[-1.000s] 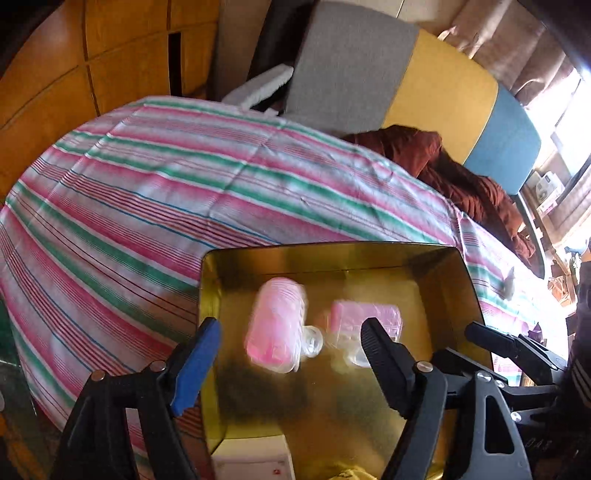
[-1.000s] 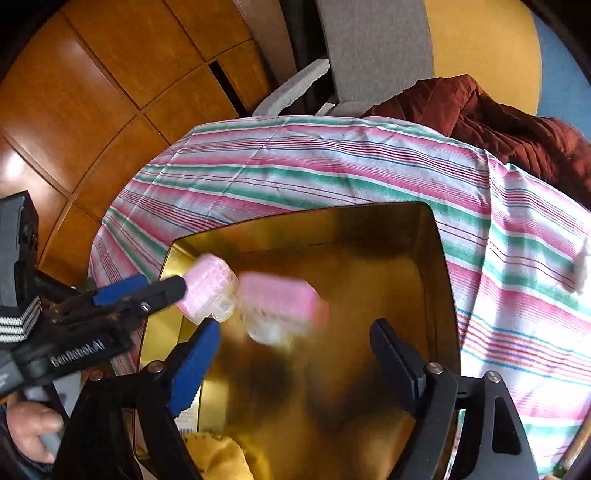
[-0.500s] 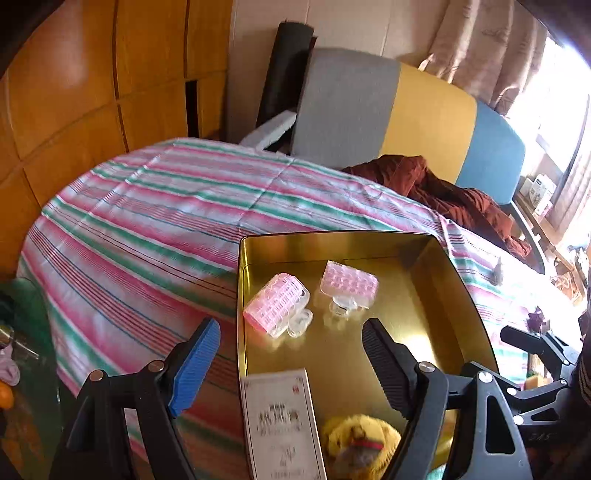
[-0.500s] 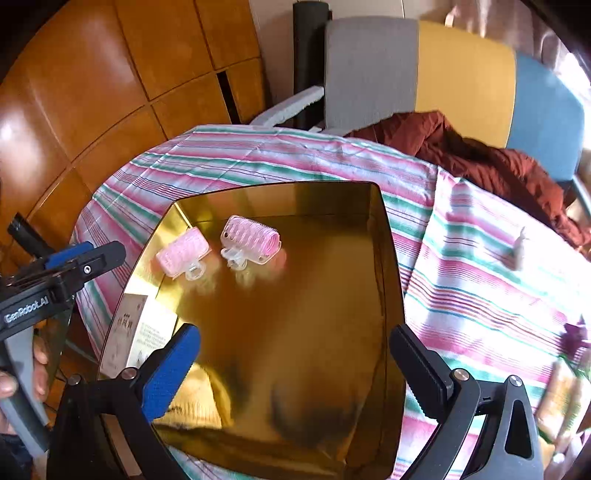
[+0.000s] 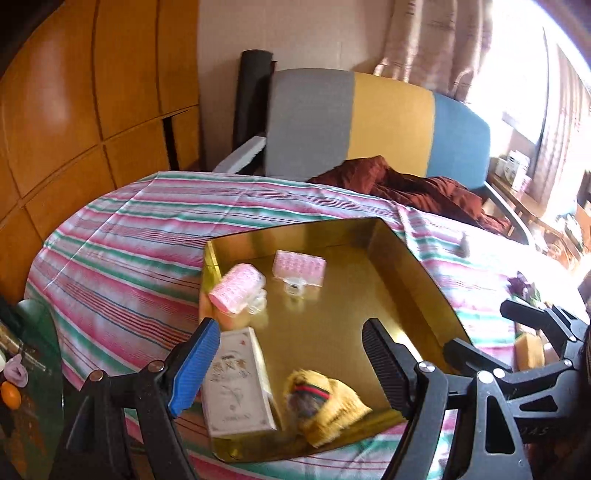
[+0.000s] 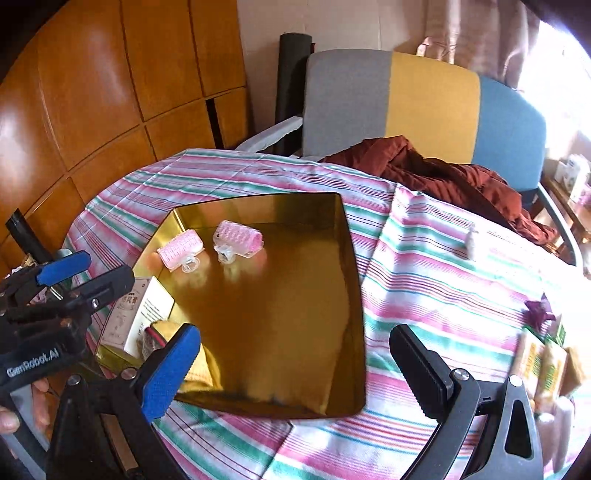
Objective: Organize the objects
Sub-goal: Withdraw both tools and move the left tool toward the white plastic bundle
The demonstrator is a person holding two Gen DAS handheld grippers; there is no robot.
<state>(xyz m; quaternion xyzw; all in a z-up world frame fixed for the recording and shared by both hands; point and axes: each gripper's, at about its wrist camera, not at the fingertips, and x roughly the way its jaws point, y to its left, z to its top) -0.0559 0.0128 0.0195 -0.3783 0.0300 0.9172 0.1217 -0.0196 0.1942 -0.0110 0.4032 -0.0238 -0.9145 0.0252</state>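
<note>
left wrist view: the left gripper [image 5: 291, 354] hangs spread and empty over the shiny gold metal tray [image 5: 413, 266], two pink plastic hair rollers [image 5: 237, 288] near its far-left corner. right wrist view: the right gripper [image 6: 295, 365] gapes empty too; loose snack packets [image 6: 543, 362] at the striped tablecloth's [image 6: 424, 266] right edge could get knocked off by a careless reach.

Glossy orange wood panelling [image 6: 110, 92] covers the wall on the left, meeting a plain pale wall [image 5: 295, 33] behind. A sofa [image 6: 428, 107] banded grey, yellow and blue stands beyond the striped-cloth bench [image 6: 424, 266], a rust-brown blanket [image 6: 436, 177] heaped on its seat. Beige curtains [image 5: 436, 40] hang beside a glaring bright window [image 5: 517, 74].
</note>
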